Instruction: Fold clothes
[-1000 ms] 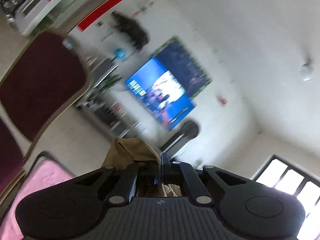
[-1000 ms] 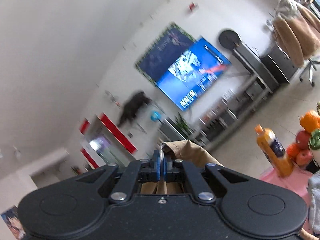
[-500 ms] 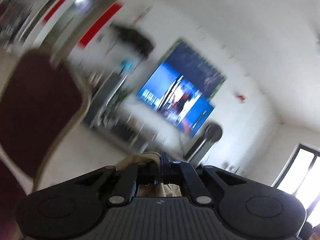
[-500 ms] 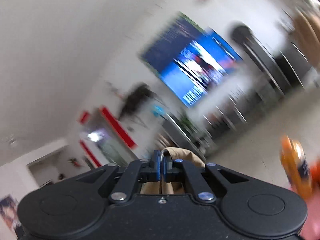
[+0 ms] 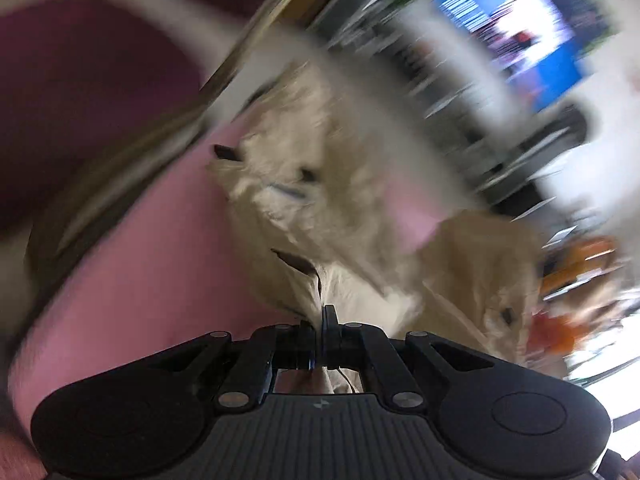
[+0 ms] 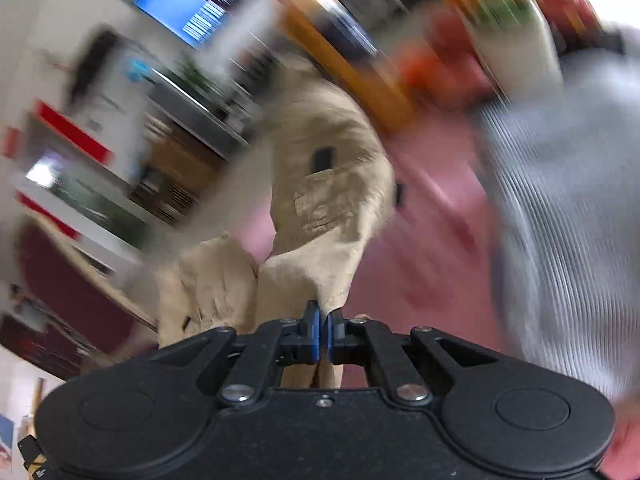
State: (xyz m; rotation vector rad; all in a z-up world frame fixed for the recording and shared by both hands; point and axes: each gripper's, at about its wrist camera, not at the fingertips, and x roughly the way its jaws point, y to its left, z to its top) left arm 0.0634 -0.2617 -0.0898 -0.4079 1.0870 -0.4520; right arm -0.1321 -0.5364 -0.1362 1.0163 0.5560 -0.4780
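The left gripper [image 5: 320, 322] is pinched tight on an edge of the tan garment [image 5: 320, 184], and the right gripper [image 6: 322, 330] is clamped the same way on another edge of the tan garment [image 6: 320, 184], cloth bunched between its blue pads. Both views are heavily smeared with motion blur, so fine detail is hard to read.

Largest first: the pink table cover [image 5: 152, 264] fills the lower ground of both views, and the garment hangs from the two grippers and drapes forward over it, its far part lying crumpled on the pink surface. It looks like trousers or shorts, with pocket flaps and a dark tab showing, though I cannot say which for sure. A grey striped garment [image 6: 560, 208] lies to the right of it on the same cover, apparently unfolded. Beyond are a maroon chair [image 5: 80, 80], a blurred orange bottle [image 6: 344, 60] and fruit, too smeared to tell apart.

As for progress, I judge this an early stage: the garment is gripped at two points and is neither spread flat nor creased into any fold. Laying it out smooth and making each fold all appear left to do, and the striped piece waits too
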